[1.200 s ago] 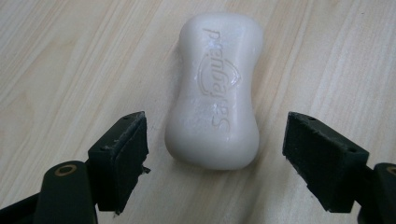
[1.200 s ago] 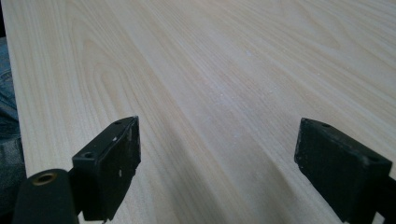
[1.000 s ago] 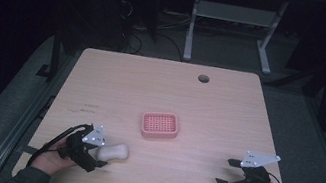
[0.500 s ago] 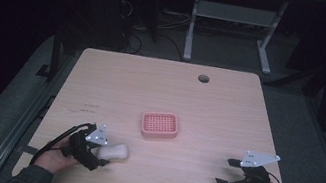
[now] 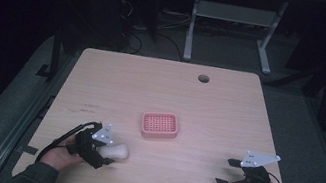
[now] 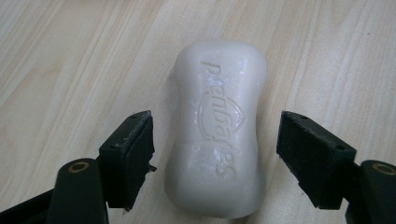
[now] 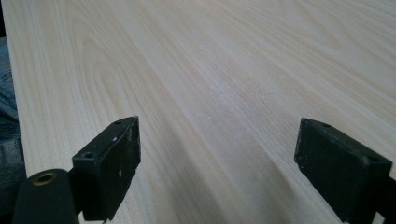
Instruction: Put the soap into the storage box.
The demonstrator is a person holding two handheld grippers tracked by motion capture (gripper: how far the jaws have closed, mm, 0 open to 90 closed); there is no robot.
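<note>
White soap bar btwn closing left gripper jaws, untouched.

A dim room, probably a lab or recording studio: a light wooden bench with a cable hole, loose cables and a metal stand at twelve o'clock.

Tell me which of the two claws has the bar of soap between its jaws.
The left claw: the white soap lies between its jaws, which have just been closing. The right claw has bare table between its jaws.
</note>
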